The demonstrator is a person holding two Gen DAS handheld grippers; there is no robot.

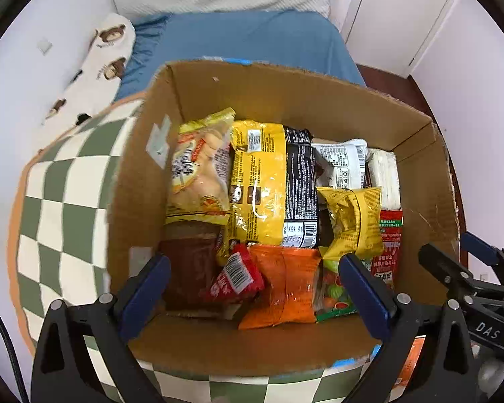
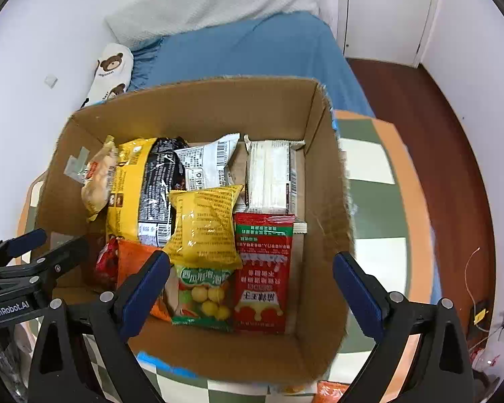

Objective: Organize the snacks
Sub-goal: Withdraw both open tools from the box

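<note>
- My left gripper [image 1: 255, 288] and right gripper [image 2: 252, 282] both gape wide, empty, above the cardboard box [image 2: 191, 107].
- Snack packets [image 2: 203, 228] lie inside, mostly lengthwise toward the bed [image 2: 252, 50].

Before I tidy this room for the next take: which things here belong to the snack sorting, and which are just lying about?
Belongs to the job:
cardboard box
yellow snack bag
red sachet
orange packet
white packet

Just lying about:
bear-print pillow
blue sheet
checkered mat
</note>
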